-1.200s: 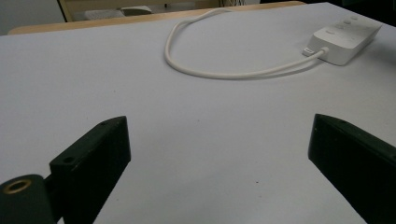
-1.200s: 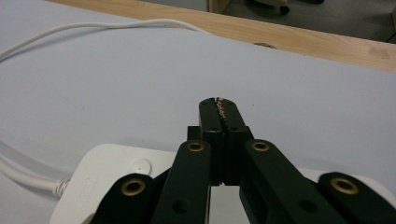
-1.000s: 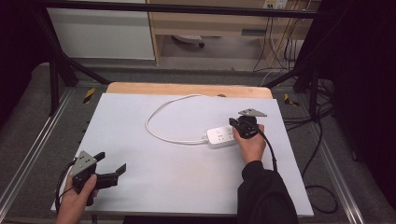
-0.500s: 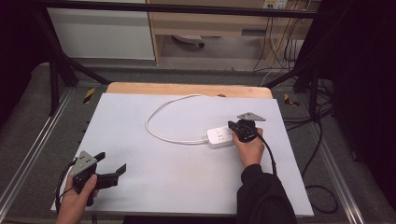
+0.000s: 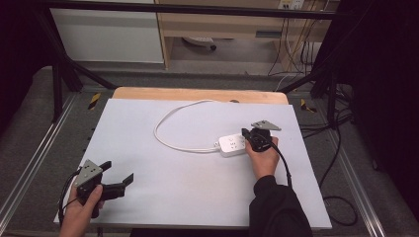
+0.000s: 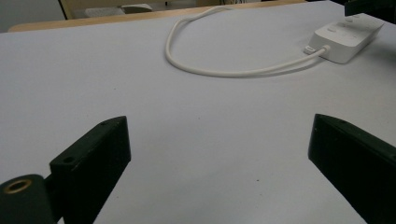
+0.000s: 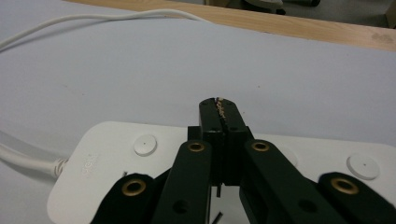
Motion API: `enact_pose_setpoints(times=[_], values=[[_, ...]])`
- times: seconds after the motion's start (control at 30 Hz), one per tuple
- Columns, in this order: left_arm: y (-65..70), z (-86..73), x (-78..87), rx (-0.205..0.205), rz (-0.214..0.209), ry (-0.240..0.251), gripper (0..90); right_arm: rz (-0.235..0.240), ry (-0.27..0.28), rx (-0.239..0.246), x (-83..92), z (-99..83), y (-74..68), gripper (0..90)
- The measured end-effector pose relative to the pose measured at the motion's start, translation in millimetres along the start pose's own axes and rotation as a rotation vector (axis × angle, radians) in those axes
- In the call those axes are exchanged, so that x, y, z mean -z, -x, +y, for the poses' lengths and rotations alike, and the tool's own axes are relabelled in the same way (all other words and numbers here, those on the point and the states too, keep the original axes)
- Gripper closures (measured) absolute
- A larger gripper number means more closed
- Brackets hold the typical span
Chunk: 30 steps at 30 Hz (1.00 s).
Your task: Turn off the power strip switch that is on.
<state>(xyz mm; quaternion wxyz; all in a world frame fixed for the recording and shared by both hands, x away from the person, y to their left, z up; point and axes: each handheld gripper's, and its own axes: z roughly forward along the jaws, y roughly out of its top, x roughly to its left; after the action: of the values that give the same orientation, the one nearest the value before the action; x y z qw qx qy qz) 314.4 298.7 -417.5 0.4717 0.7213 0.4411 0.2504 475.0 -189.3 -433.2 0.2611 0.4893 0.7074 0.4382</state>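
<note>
A white power strip (image 5: 231,144) lies on the right half of the white table, and its white cable (image 5: 168,118) loops away to the left and back. My right gripper (image 5: 245,134) is shut, jaws pressed together with nothing between them. In the right gripper view its tips (image 7: 219,109) hover over the strip's top (image 7: 116,158), between round buttons (image 7: 145,144); I cannot tell whether they touch it. My left gripper (image 5: 117,172) stands open near the table's front left corner, well away from the strip. Its jaws (image 6: 219,154) frame bare table, with the strip (image 6: 348,37) and cable (image 6: 224,72) beyond.
The white table top (image 5: 148,197) ends in a wooden strip (image 5: 197,94) at the far edge. Metal frame rails (image 5: 29,168) run along both sides. Dark cables (image 5: 341,148) trail on the floor to the right, and shelving stands behind the table.
The right gripper has sunk slightly toward the power strip. The left gripper has stayed where it was.
</note>
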Motion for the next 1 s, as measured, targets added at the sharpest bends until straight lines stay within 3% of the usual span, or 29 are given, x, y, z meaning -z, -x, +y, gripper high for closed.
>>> enact_pose_setpoints(times=[0.27, 0.57, 1.0], values=[[0.1, 0.0, 0.1, 0.000, 0.000, 0.000, 5.7, 0.007, 0.001, -0.036, -1.7, -7.1, 3.0, 90.0], [0.0, -0.1, 0.2, -0.002, 0.002, -0.002, 5.8, -0.020, 0.020, -0.014, -1.1, -7.4, -1.4, 90.0], [0.3, 0.3, 0.8, -0.008, -0.001, 0.000, 5.8, -0.024, -0.006, -0.006, -4.5, -8.1, -2.0, 90.0]])
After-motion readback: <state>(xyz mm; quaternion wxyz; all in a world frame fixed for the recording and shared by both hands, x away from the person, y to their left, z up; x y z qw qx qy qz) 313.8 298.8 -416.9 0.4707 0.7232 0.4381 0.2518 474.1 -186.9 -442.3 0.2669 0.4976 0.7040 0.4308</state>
